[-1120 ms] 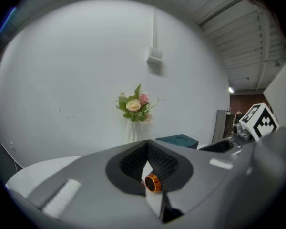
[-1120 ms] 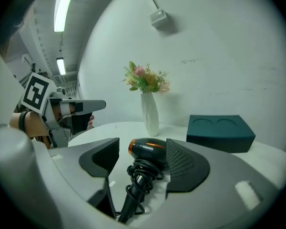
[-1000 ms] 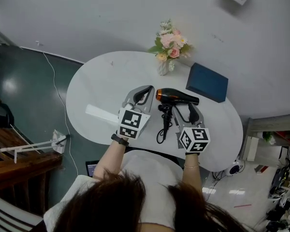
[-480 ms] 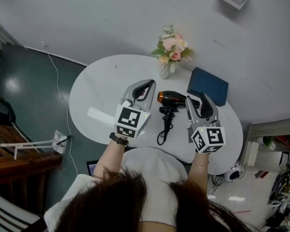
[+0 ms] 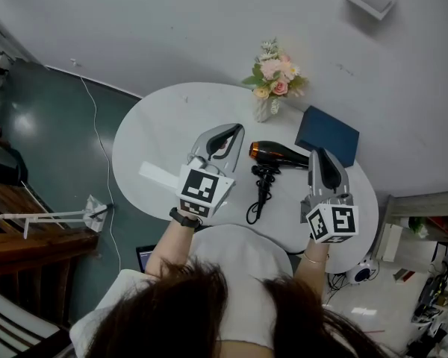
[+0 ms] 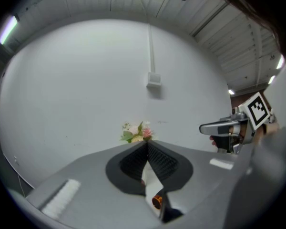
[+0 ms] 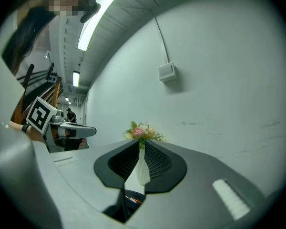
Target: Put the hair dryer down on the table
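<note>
Black hair dryer with orange nozzle: lies on white oval table, frame centre, between the two tongs, touched by neither; left gripper: jaws together, empty. Right gripper: jaws just been closing, now nearly together, nothing between them.

Left gripper points level, jaws together, empty. Right gripper beside it, level; its jaws have just been closing, nothing between them.

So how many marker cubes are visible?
2. One cube on the left tongs, left of the hair dryer; another cube on the right tongs, right of it; these have just been closing on nothing. None seems hidden.
</note>
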Demonstrator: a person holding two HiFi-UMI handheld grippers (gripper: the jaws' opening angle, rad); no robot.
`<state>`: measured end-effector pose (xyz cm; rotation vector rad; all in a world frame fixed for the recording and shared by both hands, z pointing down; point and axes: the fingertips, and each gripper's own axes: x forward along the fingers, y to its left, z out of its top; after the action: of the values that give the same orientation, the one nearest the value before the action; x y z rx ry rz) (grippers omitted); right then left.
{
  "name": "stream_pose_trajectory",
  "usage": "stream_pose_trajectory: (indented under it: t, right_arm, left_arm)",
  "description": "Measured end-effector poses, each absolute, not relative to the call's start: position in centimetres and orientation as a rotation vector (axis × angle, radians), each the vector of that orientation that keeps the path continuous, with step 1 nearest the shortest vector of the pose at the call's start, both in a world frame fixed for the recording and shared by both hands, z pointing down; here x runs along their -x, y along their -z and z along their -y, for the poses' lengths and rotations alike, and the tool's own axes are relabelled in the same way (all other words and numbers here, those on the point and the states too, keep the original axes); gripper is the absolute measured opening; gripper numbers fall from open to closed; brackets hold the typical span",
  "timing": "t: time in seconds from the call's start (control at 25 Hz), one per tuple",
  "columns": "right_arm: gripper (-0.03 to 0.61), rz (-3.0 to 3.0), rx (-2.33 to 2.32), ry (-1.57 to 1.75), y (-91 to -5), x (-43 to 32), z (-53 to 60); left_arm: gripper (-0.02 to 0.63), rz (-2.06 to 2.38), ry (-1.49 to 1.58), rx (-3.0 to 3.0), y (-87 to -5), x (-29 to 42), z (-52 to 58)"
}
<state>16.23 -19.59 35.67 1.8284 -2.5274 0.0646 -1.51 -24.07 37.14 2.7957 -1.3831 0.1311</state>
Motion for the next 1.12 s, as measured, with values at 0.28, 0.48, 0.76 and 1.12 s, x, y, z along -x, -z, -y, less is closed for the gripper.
stream_pose_trajectory:
  t: [0.28, 0.48, 0.76, 1.12]
  right_arm:
    - [0.002, 2.513, -1.855, -0.072, -36.0, -16.6, 19.4]
    - [0.002, 2.505, -1.867, -0.084, -36.2, -17.1, 19.4]
    - [0.002, 2.501, -1.871, -0.076, -36.1, -17.2, 19.6]
    - [0.002, 2.497, -1.865, -0.09, -36.3, -17.2, 20.0]
  left_arm:
    - [0.058, 1.382, -0.146, -2.778, -37.9, 1.9, 24.1]
    - [0.058, 1.388, -0.15, -2.768, -38.2, 2.0, 24.3]
    - [0.058, 1.384, -0.149, -2.769, -38.2, 1.9, 24.5]
    - [0.058, 1.383, -0.157, -2.765, -38.5, 1.9, 25.0]
